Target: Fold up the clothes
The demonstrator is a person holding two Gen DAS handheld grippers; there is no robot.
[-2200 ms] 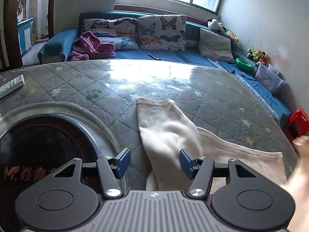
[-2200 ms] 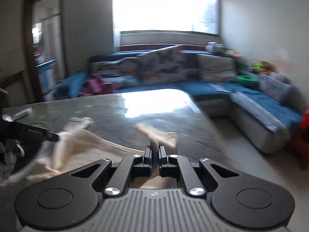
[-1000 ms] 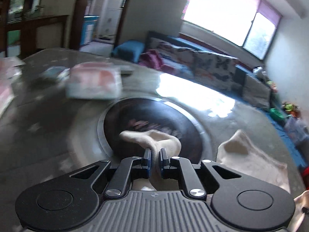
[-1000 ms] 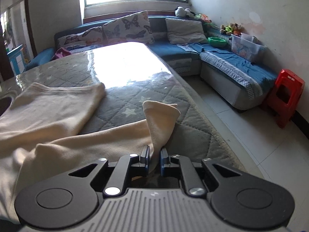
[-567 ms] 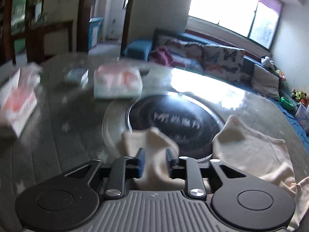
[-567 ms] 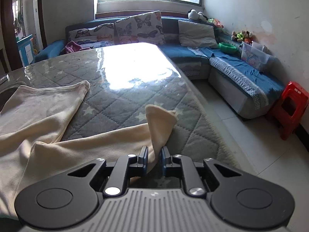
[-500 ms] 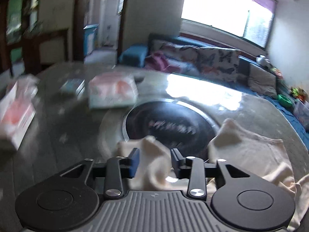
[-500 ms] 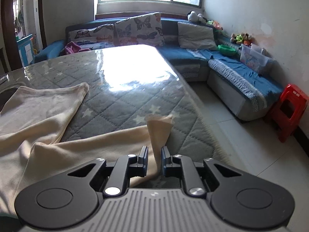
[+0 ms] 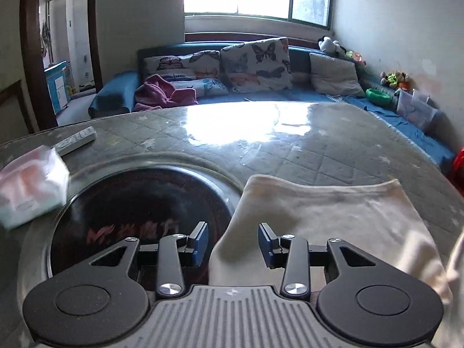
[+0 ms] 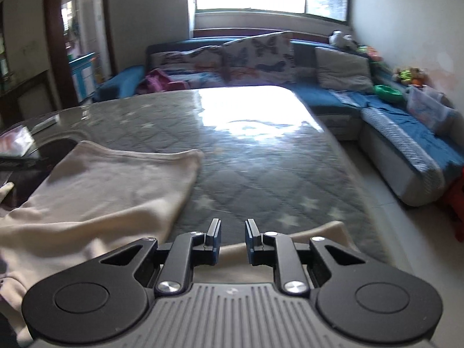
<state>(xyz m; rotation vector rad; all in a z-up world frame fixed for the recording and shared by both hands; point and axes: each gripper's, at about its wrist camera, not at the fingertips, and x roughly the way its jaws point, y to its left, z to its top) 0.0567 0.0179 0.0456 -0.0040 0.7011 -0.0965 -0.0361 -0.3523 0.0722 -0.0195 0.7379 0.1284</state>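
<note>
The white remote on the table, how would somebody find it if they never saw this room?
Start at the big round table with the grey quilted star cover and find the dark round glass disc in it. Past the disc's far left edge lies the slim white remote control, flat and stick-shaped, unlike the puffy pink-and-white tissue pack beside it.

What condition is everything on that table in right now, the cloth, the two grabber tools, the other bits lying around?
Cream garment: lying loose on the table, one part flat, held by neither tool.
Left gripper: jaws open, over the garment's edge.
Right gripper: jaws open, cloth below them.
Tissue pack: lying on the table, blurred.
Remote control: lying flat near the far edge.
Table: quilted cover under glossy sheet, glare from the window.
</note>
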